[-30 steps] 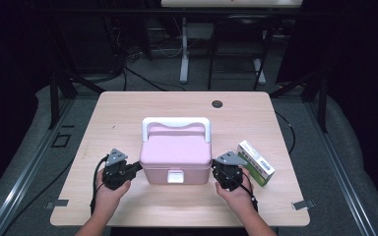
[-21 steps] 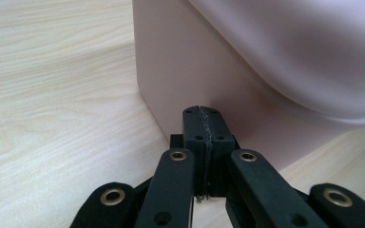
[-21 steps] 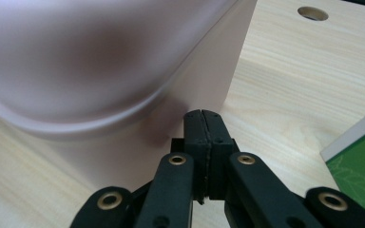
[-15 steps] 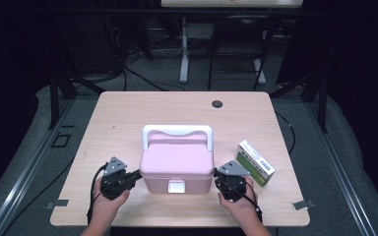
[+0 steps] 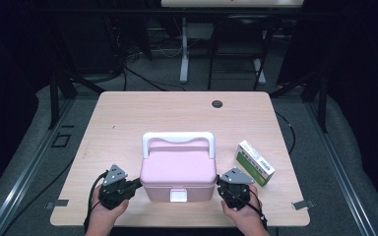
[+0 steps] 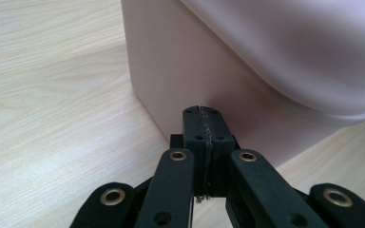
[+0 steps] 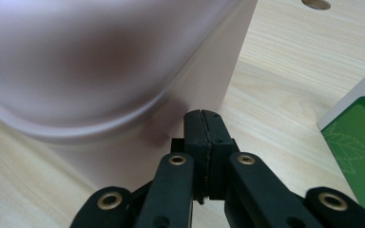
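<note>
Pink box (image 5: 178, 173) sits at the table's (image 5: 128, 118) near edge, lid down, white latch fastened. Left gripper (image 5: 134, 184) and right gripper (image 5: 220, 185) clenched empty, tips at its side walls — opening not begun; green carton (image 5: 255, 162) lies beside.

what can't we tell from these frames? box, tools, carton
- Pink box contents: lid is down, high view.
- Whether the shut left tool and right tool tips touch the box walls: the tips themselves hide the contact spot in both gripper views.
- Box lid in the gripper views: blurred, too close.
- Green-and-white carton print: too small in the high view; cut by the edge in the right gripper view.
</note>
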Action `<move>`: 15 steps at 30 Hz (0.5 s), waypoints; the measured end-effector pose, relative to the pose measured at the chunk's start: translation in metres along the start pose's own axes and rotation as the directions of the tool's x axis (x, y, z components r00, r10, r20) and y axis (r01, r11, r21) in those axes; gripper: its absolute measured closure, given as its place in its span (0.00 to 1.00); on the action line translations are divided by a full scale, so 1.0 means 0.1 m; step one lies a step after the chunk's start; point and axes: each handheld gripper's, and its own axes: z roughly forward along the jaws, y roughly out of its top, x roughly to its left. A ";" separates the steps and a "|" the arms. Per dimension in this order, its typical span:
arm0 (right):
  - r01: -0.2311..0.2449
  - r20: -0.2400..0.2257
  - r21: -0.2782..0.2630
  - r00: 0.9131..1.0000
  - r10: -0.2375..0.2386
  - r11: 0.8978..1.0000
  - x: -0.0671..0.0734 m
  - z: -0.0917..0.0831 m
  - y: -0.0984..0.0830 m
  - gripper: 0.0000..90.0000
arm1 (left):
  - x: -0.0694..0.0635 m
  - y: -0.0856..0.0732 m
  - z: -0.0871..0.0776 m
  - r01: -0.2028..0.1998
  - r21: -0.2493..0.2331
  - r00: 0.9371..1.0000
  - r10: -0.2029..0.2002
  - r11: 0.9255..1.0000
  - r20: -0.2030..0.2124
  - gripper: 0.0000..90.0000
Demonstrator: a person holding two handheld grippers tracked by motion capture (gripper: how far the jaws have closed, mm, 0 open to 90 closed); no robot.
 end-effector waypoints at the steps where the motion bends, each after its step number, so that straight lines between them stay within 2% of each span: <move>1: 0.000 0.000 0.002 1.000 0.000 1.000 0.00 -0.01 -0.01 1.00 | 0.00 0.00 -0.01 -0.005 0.007 1.000 0.005 1.000 0.006 1.00; 2: 0.006 -0.001 0.002 1.000 -0.006 1.000 0.01 -0.02 -0.01 1.00 | -0.01 -0.01 -0.01 0.004 -0.001 1.000 -0.004 1.000 0.005 1.00; 10: 0.006 -0.018 0.011 1.000 -0.006 1.000 0.06 -0.15 -0.09 1.00 | -0.06 -0.06 -0.08 -0.014 0.009 1.000 0.014 1.000 0.021 1.00; 15: 0.011 -0.029 0.016 1.000 -0.011 1.000 0.08 -0.22 -0.13 1.00 | -0.08 -0.08 -0.10 -0.013 0.014 1.000 0.012 1.000 0.027 1.00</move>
